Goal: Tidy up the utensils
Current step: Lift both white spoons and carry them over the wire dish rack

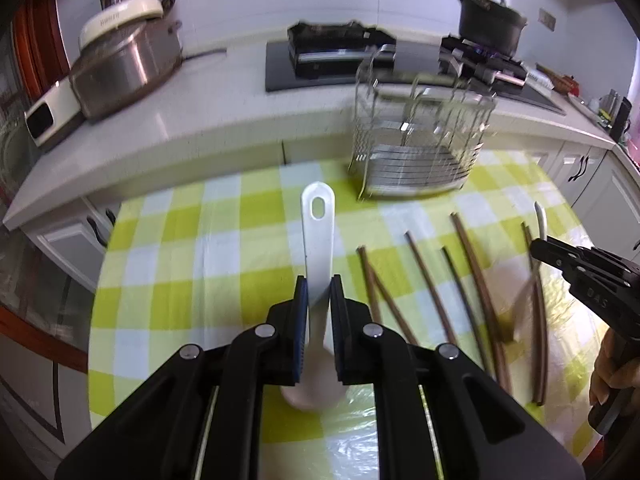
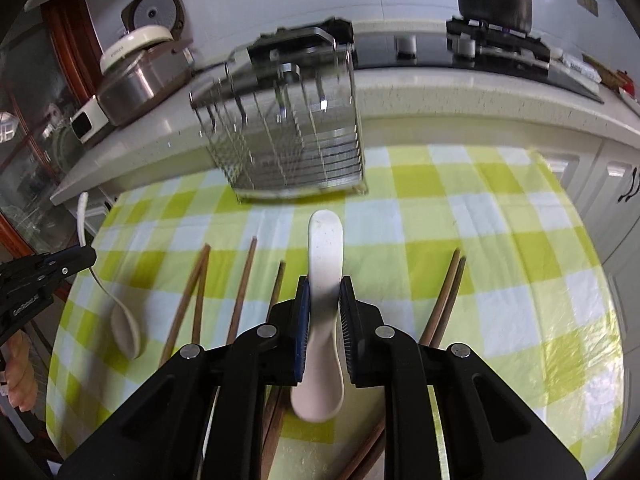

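Gripping white spoons, left tool point(image 1: 318, 292) and right tool point(image 2: 325, 292) face the wire rack point(image 2: 288, 136) beyond scattered chopsticks point(image 1: 476, 284).

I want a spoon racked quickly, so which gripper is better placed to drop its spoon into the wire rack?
Probably the right. The right gripper grips its white spoon with the wire rack large, almost straight ahead; for the left gripper, holding the holed spoon, it sits smaller, off right.
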Demonstrator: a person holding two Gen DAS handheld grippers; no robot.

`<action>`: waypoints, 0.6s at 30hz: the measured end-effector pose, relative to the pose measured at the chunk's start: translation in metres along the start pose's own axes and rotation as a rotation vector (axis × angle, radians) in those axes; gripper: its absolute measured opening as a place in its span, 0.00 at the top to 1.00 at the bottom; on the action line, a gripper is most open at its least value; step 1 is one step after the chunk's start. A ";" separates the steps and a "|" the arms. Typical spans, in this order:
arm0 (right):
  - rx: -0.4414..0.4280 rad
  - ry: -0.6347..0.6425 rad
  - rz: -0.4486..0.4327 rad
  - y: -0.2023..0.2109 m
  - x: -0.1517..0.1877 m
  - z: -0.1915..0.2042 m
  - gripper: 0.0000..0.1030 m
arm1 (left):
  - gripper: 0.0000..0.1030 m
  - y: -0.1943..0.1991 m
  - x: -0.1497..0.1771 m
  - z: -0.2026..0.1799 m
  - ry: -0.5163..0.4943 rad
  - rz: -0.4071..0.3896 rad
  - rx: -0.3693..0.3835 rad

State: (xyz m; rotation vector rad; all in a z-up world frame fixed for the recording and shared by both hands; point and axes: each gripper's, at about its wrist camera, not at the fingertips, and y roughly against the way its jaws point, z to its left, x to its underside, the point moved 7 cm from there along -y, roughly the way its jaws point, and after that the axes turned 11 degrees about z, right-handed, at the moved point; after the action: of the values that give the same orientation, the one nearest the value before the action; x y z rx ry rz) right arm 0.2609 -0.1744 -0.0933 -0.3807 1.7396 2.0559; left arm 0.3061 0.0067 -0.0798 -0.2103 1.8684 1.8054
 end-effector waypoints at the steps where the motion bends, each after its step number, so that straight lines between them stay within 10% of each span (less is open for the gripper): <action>1: 0.000 0.002 -0.008 0.003 -0.002 -0.001 0.83 | 0.89 0.006 -0.003 -0.002 -0.003 -0.015 -0.001; 18: 0.052 0.073 -0.140 0.050 -0.092 -0.011 0.83 | 0.89 0.075 -0.096 -0.030 -0.092 -0.156 -0.052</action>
State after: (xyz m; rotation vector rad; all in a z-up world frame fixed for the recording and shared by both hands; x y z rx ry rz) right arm 0.3170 -0.2044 -0.0095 -0.5523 1.7519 1.9170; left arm 0.3452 -0.0389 0.0309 -0.2787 1.6947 1.7291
